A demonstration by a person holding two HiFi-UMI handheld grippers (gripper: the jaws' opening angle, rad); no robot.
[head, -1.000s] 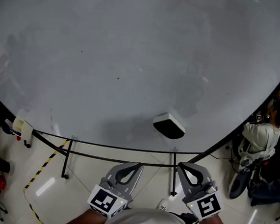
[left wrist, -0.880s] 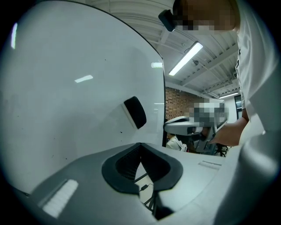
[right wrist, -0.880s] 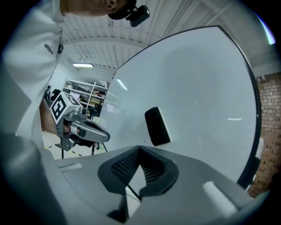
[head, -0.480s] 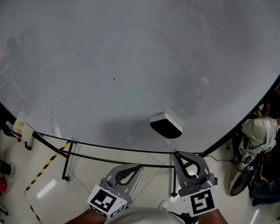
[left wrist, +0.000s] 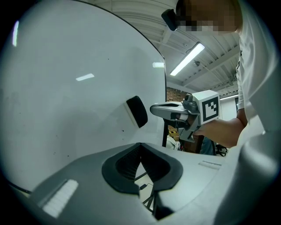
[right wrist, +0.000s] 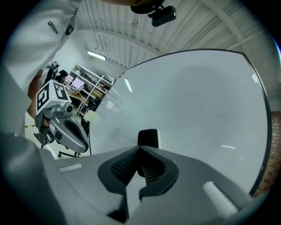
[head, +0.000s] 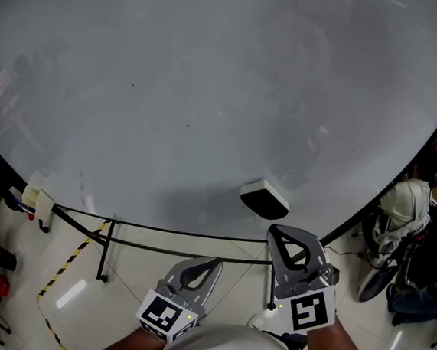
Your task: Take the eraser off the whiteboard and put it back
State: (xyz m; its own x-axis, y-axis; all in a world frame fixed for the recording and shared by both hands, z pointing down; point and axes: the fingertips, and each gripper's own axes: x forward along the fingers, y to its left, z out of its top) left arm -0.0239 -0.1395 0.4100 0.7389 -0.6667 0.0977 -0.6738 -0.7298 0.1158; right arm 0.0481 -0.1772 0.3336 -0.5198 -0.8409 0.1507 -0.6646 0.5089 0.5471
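Note:
A black eraser with a white back point(head: 264, 199) clings to the big whiteboard point(head: 211, 93), near its lower edge. My right gripper point(head: 280, 232) is shut and empty, its tips just below and a little right of the eraser, apart from it. Seen from the right gripper view, the eraser point(right wrist: 148, 137) stands straight ahead, just beyond the closed tips of that gripper point(right wrist: 140, 148). The left gripper point(head: 210, 263) is lower, also shut with nothing in it. The left gripper view shows the eraser point(left wrist: 137, 111) and the right gripper point(left wrist: 153, 110) close beside it.
The board's black stand legs point(head: 104, 248) rise from a pale floor with yellow-black tape point(head: 68, 260). A small holder with markers point(head: 37, 203) hangs at the board's left corner. Bags and a pale bundle point(head: 406, 208) lie at the right.
My right gripper has risen toward the eraser and rolled so its marker cube faces more squarely up. The left gripper has stayed where it was.

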